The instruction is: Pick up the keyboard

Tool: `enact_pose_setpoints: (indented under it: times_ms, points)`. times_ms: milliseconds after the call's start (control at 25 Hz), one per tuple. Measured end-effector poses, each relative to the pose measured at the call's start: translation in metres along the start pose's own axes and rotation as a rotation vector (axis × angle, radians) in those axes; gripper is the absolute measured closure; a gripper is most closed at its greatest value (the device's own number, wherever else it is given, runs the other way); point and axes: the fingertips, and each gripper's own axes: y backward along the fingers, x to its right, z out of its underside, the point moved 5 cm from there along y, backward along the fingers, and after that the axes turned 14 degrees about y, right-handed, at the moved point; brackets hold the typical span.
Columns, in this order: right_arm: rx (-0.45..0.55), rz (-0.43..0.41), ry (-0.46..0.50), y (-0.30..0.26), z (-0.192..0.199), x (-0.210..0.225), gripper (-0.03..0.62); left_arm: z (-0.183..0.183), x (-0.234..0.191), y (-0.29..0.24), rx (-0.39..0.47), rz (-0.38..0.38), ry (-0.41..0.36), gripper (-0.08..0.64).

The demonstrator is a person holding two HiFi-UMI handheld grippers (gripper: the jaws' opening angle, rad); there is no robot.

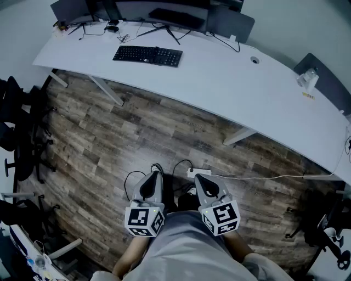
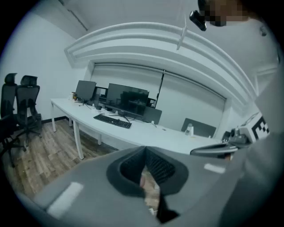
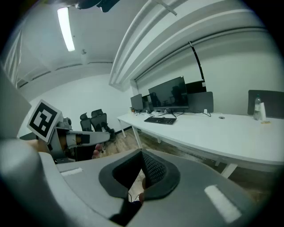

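The black keyboard [image 1: 147, 55] lies on the long white desk [image 1: 230, 82], far from me near its left end, in front of the monitors. It shows small in the left gripper view [image 2: 112, 120] and in the right gripper view [image 3: 160, 120]. Both grippers are held close to my body over the wood floor, well short of the desk. My left gripper [image 1: 155, 175] has its jaws together at the tips with nothing in them [image 2: 145, 150]. My right gripper [image 1: 199, 179] is likewise shut and empty [image 3: 141, 153].
Monitors [image 1: 170, 16] stand behind the keyboard. Black office chairs [image 1: 16, 126] line the left wall. A white power strip [image 1: 198, 172] and cables lie on the floor just ahead of the grippers. A bottle [image 1: 308, 80] stands on the desk's right part. Desk legs [image 1: 107, 90] slant to the floor.
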Motion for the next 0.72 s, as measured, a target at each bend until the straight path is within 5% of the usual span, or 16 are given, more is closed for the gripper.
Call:
enact_pose_setpoints:
  times_ms: [280,560,720]
  points:
    - [-0.009,-0.018,0.003,-0.012,0.006,0.01,0.591,0.009,0.001,-0.005,-0.018,-0.044,-0.064,0.56]
    - [-0.01,-0.092,-0.138,-0.04,0.001,0.016,0.591,0.002,-0.023,-0.016,-0.035,-0.059,-0.027,0.56]
    - [-0.026,-0.093,-0.116,-0.067,-0.016,0.013,0.591,-0.021,-0.046,-0.025,-0.018,-0.052,-0.005,0.56]
